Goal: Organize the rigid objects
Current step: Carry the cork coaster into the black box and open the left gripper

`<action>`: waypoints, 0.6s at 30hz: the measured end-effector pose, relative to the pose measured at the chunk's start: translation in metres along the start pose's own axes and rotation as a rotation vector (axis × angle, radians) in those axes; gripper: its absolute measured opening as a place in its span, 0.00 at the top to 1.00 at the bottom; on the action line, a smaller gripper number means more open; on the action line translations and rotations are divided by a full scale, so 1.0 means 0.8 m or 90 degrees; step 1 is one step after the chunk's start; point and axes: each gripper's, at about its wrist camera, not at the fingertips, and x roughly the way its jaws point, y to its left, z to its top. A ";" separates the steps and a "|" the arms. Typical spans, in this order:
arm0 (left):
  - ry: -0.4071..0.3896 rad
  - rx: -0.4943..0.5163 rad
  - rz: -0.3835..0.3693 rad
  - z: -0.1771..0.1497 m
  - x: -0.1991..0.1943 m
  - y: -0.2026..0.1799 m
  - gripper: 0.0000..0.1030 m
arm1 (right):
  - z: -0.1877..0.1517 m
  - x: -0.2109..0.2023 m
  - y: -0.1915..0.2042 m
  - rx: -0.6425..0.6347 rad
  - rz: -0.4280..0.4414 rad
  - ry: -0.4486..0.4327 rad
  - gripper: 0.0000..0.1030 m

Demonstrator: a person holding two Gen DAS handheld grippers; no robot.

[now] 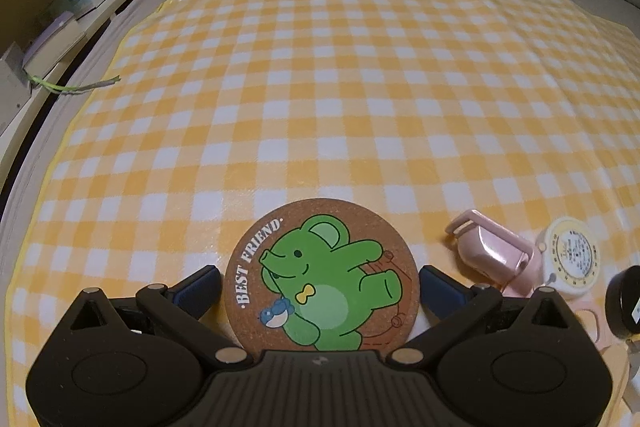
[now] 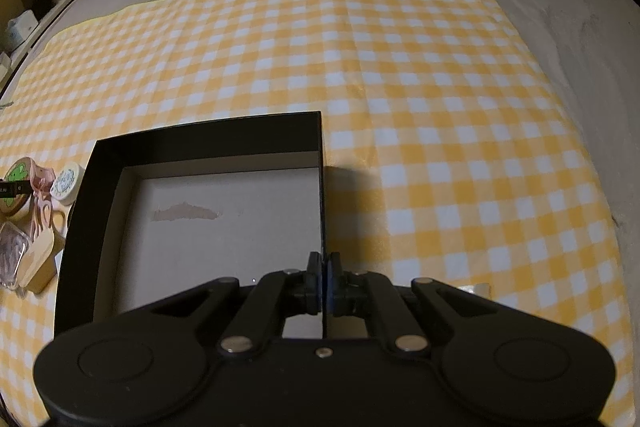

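Note:
A round cork coaster (image 1: 320,279) with a green elephant and "BEST FRIEND" lies on the yellow checked cloth (image 1: 320,87). My left gripper (image 1: 320,285) straddles it, one blue pad (image 1: 200,287) at each edge, close against the rim. In the right wrist view a black open box (image 2: 200,147) with a pale floor stands on the cloth. My right gripper (image 2: 323,279) is shut on the box's right wall (image 2: 321,187). The coaster shows small at the far left of that view (image 2: 14,183).
Right of the coaster lie a pink clip (image 1: 492,247), a round white tin (image 1: 572,259) and a black round object (image 1: 624,299). In the right wrist view a wooden block (image 2: 38,263) and a clear case (image 2: 12,255) lie left of the box. A shelf (image 1: 60,7) runs along the bed's left.

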 end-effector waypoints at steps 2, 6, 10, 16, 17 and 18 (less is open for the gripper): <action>0.005 -0.008 -0.001 0.005 0.000 0.001 0.04 | 0.000 0.000 -0.001 0.004 0.003 -0.001 0.97; 0.009 -0.028 0.004 0.015 -0.003 0.003 0.04 | -0.003 -0.002 -0.003 0.002 0.006 -0.002 0.97; -0.004 -0.067 -0.005 0.022 -0.018 0.018 0.04 | -0.004 -0.003 0.004 -0.009 -0.003 -0.002 0.97; -0.034 -0.098 -0.067 0.045 -0.058 0.017 0.04 | -0.004 -0.004 0.010 -0.018 -0.007 -0.001 0.97; -0.042 -0.097 -0.083 0.048 -0.067 0.012 0.04 | -0.004 -0.004 0.010 -0.019 -0.007 -0.001 0.97; -0.049 -0.095 -0.100 0.054 -0.076 0.004 0.04 | -0.005 -0.004 0.010 -0.021 -0.007 -0.001 0.97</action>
